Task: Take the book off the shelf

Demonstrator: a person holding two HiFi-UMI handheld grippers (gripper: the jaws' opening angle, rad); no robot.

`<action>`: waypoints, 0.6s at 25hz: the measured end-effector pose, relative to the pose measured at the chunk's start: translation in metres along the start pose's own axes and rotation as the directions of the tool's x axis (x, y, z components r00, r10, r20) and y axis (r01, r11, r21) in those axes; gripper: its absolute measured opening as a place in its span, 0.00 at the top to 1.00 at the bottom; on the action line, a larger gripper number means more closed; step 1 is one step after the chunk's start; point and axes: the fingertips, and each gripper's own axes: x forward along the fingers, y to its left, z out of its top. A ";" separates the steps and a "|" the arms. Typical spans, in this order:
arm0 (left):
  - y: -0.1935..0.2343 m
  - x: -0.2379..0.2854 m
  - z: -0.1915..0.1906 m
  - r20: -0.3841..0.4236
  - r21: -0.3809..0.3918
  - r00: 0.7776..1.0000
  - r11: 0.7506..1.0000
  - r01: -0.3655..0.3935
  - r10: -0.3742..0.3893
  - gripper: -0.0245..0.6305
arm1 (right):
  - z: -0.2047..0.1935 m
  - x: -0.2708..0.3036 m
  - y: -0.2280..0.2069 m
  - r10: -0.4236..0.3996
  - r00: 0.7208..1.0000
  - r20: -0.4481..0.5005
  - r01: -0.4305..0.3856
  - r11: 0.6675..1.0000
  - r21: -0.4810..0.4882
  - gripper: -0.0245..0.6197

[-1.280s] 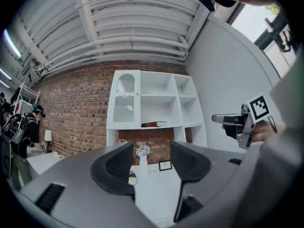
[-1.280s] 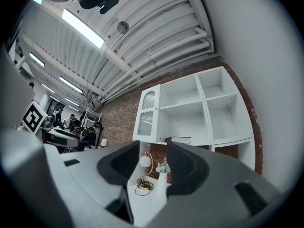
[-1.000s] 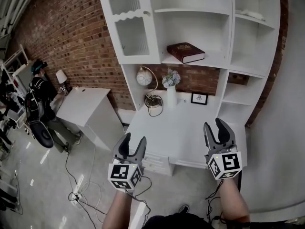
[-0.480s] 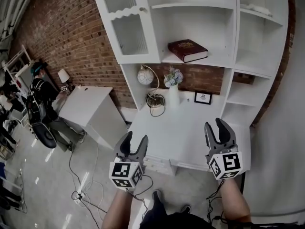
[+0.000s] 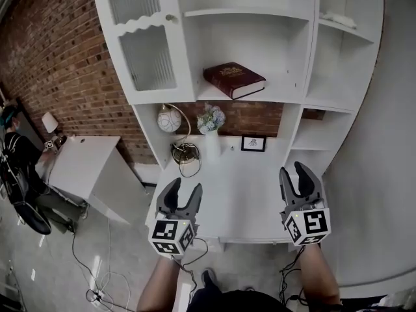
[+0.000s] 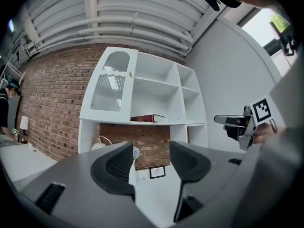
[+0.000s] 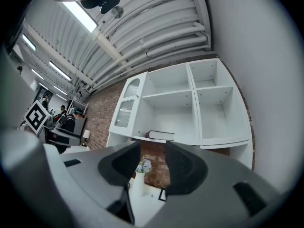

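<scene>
Standing behind the operator, head view noted first: one book [image 5: 234,80] lies flat, cover up, in the middle compartment of the white shelf unit [image 5: 279,91], upper centre of the frame. It is a thick hardback with a dark red cover, a faint gilt ornament on the face and pale page edges towards the viewer; it sits skewed to the shelf edge, alone on its board. Two grippers are counted, both low in the frame over the white desk [image 5: 247,194] and well apart from the book. The left gripper [image 5: 184,188], lower left of centre, has its jaws spread with nothing between them; its own view shows only the desk and brick through the gap. The right gripper [image 5: 293,171], lower right, likewise stands with jaws apart and empty, with vase and wall seen between the pads. Below the book's shelf, in the centre of the frame: one vase of flowers [image 5: 212,121], one round clock [image 5: 168,119], one small framed picture [image 5: 253,143]. Brick wall [image 5: 58,57] fills the upper left; one person [image 5: 16,158] stands at the left edge beside one small lamp [image 5: 49,122].
</scene>
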 end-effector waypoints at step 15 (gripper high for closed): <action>0.097 0.097 0.003 0.030 -0.031 0.983 0.983 0.181 -0.180 0.60 | 0.021 0.098 0.018 -0.211 0.978 -0.003 0.204 0.951 -0.233 0.83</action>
